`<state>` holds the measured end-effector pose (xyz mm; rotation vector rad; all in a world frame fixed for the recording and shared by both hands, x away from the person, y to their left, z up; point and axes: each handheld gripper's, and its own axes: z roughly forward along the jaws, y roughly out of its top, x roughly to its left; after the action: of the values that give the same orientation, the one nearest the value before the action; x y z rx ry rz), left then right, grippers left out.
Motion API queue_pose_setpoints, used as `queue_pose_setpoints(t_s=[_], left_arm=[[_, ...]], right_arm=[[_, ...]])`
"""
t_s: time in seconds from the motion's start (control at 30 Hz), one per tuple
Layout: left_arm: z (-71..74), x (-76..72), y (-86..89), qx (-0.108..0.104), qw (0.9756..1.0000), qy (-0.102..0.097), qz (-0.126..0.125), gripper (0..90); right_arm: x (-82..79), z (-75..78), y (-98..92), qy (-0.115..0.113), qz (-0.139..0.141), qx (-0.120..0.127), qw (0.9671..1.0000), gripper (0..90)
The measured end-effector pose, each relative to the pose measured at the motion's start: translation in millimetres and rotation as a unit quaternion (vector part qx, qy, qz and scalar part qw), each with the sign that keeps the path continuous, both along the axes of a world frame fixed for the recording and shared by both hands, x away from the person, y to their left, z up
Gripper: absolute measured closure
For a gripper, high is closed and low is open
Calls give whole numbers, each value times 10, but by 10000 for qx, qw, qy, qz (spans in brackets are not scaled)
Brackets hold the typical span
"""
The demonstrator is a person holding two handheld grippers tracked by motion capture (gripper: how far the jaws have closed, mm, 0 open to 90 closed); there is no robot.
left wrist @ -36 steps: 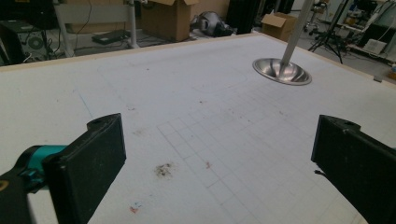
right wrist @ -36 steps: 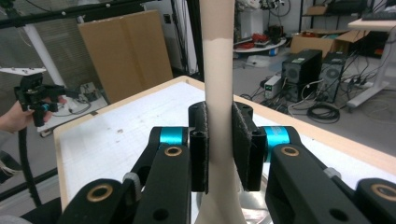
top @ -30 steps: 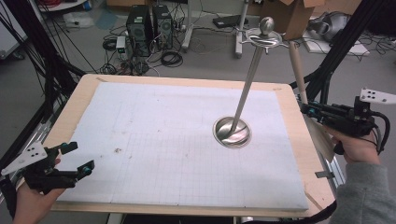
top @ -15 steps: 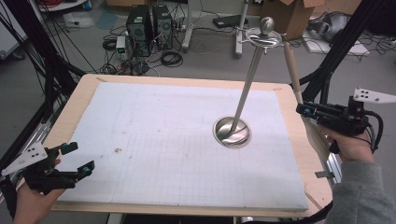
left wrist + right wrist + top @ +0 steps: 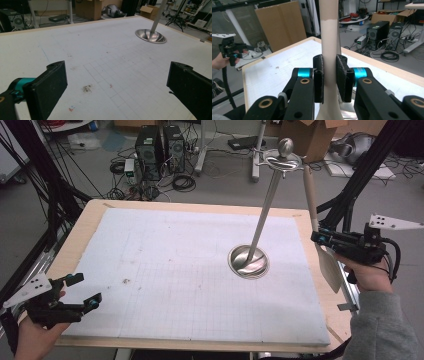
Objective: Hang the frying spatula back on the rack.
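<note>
A metal stand rises tilted from its round base (image 5: pixel 248 261) on the white gridded mat (image 5: pixel 175 265), with hooks and a knob (image 5: pixel 285 145) at its top. My right gripper (image 5: pixel 319 238) is at the table's right edge, shut on a cream spatula (image 5: pixel 329 266) that stands upright with its blade down and its handle top near the stand's hooks. In the right gripper view the pads (image 5: pixel 319 75) press the spatula's handle (image 5: pixel 329 37) from both sides. My left gripper (image 5: pixel 86 290) hovers open at the front left corner with nothing between its jaws; the left gripper view shows the stand's base (image 5: pixel 151 36) far ahead.
The mat lies on a wooden table (image 5: pixel 90 215). Computer towers (image 5: pixel 160 147), cables and a cardboard box (image 5: pixel 312 135) sit on the floor beyond. Black frame poles (image 5: pixel 365 175) stand close behind my right hand.
My right gripper has shifted slightly left with the spatula, toward the stand. The left gripper has stayed where it was.
</note>
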<state>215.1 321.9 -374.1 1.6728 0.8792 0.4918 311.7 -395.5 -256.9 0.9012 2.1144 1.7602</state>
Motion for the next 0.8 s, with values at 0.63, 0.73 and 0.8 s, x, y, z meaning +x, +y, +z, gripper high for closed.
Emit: queue_pose_setpoints(t_s=[0.63,0.73,0.8], left_arm=[[5,-31,0,5,10000,-18,15,35],[5,-36,5,-9,10000,-10,31,35],[7,-38,6,-4,10000,-21,29,35]], right_arm=[[149,-76,266,102,-50,-266,9996,783],[168,-84,305,117,-68,-304,9994,783],[184,-92,335,135,-73,-314,9994,783]])
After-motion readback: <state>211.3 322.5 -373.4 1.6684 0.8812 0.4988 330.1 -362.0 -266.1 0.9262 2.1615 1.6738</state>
